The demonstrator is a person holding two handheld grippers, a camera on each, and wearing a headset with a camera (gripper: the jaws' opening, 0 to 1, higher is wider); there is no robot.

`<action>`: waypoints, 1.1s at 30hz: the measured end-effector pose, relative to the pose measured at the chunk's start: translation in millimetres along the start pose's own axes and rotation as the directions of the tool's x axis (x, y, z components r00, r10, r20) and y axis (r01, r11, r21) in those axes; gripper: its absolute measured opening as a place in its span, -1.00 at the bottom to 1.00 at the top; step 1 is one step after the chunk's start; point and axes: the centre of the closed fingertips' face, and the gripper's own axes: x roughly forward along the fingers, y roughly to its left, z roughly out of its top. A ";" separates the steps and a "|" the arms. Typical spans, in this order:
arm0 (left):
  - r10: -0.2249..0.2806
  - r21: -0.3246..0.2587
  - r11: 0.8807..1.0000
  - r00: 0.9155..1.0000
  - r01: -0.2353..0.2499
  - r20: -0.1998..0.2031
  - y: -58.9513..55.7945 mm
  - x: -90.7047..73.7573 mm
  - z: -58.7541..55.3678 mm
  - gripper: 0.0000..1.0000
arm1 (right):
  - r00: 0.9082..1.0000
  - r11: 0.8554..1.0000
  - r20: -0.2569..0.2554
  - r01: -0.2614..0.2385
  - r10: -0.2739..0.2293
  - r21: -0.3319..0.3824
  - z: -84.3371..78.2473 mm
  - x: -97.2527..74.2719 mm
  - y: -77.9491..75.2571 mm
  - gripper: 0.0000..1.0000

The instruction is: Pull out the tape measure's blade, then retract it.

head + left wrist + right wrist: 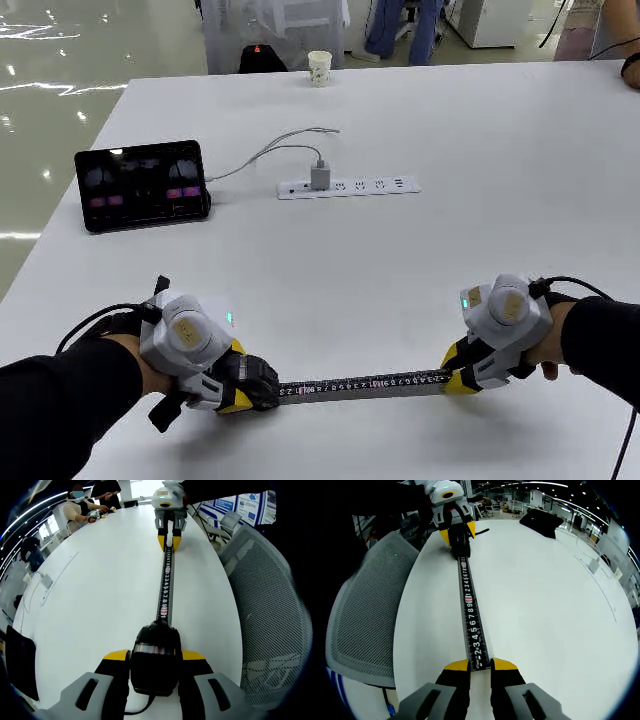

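Black tape measure case (255,380) clamped in left gripper (155,656) jaws, blade end (477,661) nipped in right gripper (480,665) jaws; paper cup (319,67) beyond.

Between your right gripper (480,666) fingers the blade (471,615) tip is hidden; your left gripper (155,656) fingers cover the tape measure case (156,652) sides; far numerals too small.

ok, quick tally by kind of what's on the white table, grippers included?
Grippers: 2 (left gripper, right gripper)
tape measure: 1
tablet: 1
power strip: 1
charger: 1
paper cup: 1
Total: 7
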 end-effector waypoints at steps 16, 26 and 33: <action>-0.010 -0.014 1.000 1.000 0.010 -0.008 -0.1 -0.6 -1.5 -0.34 | 0.998 0.999 -0.054 0.019 -0.016 0.046 0.9 1.2 -0.7 -0.73; 0.017 -0.104 0.994 1.000 -0.017 0.000 10.2 -16.7 -5.2 -0.16 | 0.994 0.998 -0.094 0.058 -0.059 -0.013 0.0 1.5 0.6 -0.73; 0.042 -0.144 0.989 0.999 -0.040 0.013 15.1 -29.6 -8.9 -0.05 | 0.991 0.995 -0.096 0.091 -0.094 -0.031 -0.7 -7.0 -1.7 -0.62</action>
